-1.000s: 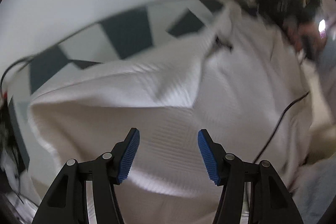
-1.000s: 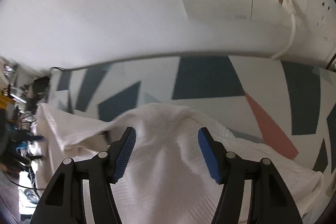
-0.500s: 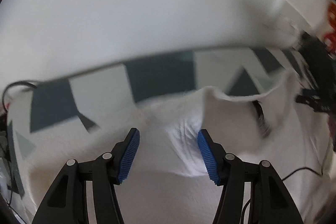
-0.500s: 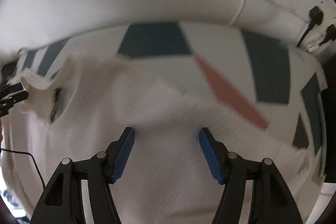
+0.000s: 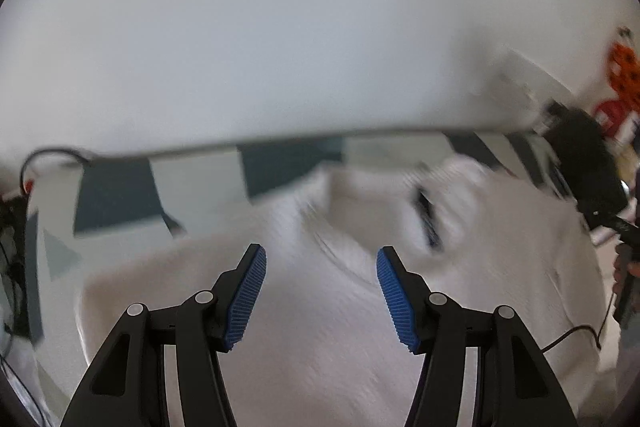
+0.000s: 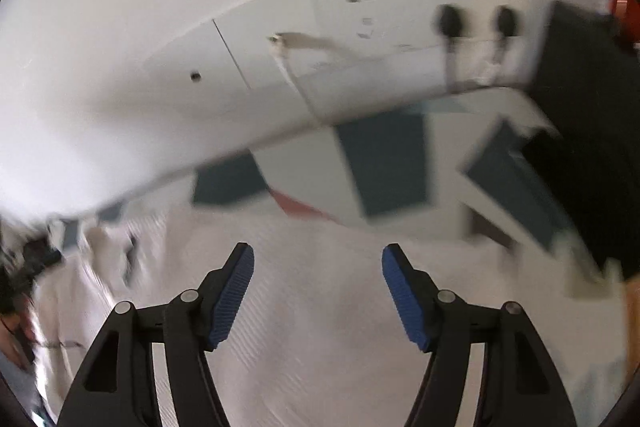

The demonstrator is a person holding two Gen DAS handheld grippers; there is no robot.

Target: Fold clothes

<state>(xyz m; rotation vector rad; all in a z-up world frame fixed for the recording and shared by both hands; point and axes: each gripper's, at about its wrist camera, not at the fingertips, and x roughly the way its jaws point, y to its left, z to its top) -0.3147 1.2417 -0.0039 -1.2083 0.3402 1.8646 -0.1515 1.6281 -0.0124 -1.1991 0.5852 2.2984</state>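
— How are the two grippers posed?

— Both are pointed steeply downward over a white garment [image 5: 320, 327]. The left gripper [image 5: 321, 295] is held with its blue pads [image 5: 245, 301] apart, and nothing is gripped between them; only cloth is seen below the gap.

— And the right?

— The right gripper [image 6: 318, 297] is likewise spread, its jaws having just been opened a little further. Nothing is pinched there; ribbed white fabric is seen under the gap, not touched by the pads as far as can be told.

— Where is the garment laid?

— It is spread across a table cover [image 5: 192, 183] patterned in dark blue, pale grey and a reddish wedge, near a white wall [image 6: 120, 67]. A raised fold with a dark label [image 5: 426, 223] is seen in the left wrist view beyond the right-hand pad. Both views are blurred, so finer creases cannot be made out.

— Anything beside it?

— A wall panel with two black plugs [image 6: 450, 21] is seen behind the table in the right wrist view.
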